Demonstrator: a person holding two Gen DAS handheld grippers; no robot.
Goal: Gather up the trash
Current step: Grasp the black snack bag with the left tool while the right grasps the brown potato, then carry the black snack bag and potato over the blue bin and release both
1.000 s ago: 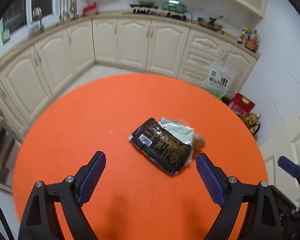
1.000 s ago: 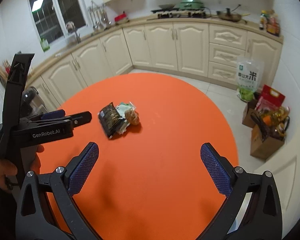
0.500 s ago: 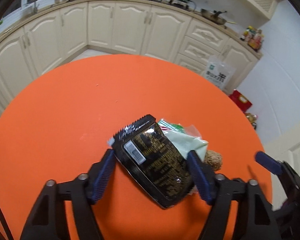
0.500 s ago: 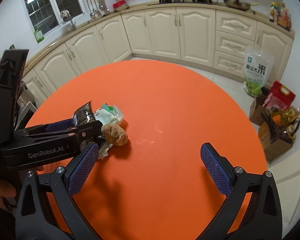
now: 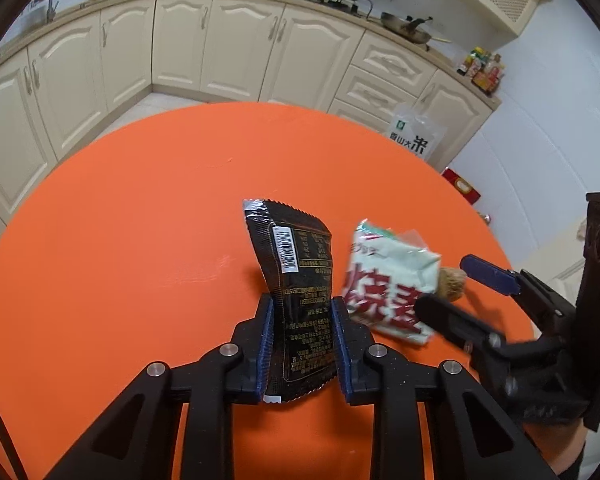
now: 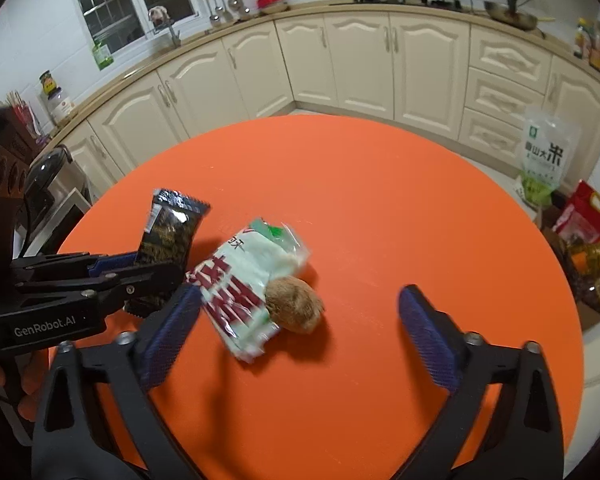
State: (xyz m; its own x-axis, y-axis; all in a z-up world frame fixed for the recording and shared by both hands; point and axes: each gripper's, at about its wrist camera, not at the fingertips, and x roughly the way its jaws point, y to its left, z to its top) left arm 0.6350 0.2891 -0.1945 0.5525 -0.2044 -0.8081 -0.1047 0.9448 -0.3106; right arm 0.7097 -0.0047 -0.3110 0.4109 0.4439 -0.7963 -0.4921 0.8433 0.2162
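Here, a black wrapper (image 5: 300,300) is clamped between the pads of the left gripper (image 5: 302,344), whose jaws have just been closing; its top edge is tipped up off the orange table (image 5: 120,260). Just beside it, to its right, a pale green packet w/ red lettering (image 6: 248,284) is seen lying flat, a brown lump (image 6: 296,304) touching its edge. The right gripper (image 6: 296,334) is held wide apart over packet & lump, jaws just narrowed a little, nothing pinched. A rice bag (image 6: 544,160) is propped vs. the cabinets, well apart.
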